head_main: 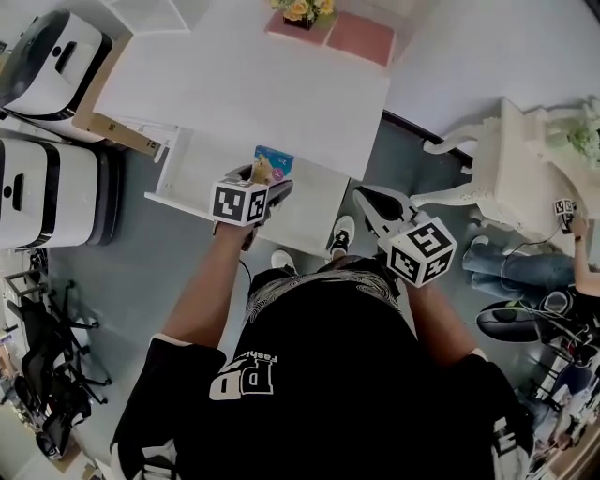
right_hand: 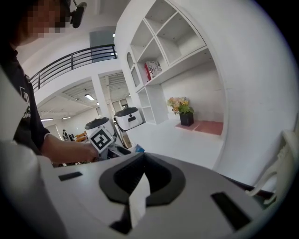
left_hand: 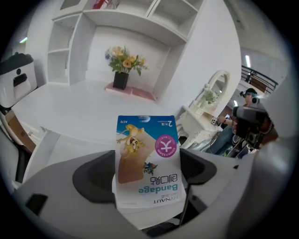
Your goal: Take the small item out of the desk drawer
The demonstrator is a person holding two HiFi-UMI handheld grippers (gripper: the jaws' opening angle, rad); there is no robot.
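So the bandage pack [left_hand: 147, 158] is a flat little packet with a blue top, a tan cartoon strip and a pink round sticker. The left gripper [head_main: 265, 180] has it pinched in its jaws, right over the open drawer [head_main: 192, 171] by the desk's [head_main: 244, 84] front edge. The right gripper [head_main: 367, 202] is closed on nothing, just off the drawer's right corner. Flowers [head_main: 302, 9] sit at the desk's back edge.

The left gripper [left_hand: 148, 179] clamps a Bandage packet [left_hand: 145, 154] between its jaws, print upside down. Beyond it, a flower vase [left_hand: 120, 79] stands on a pink mat [left_hand: 135, 93] on the white desk [left_hand: 70, 109].
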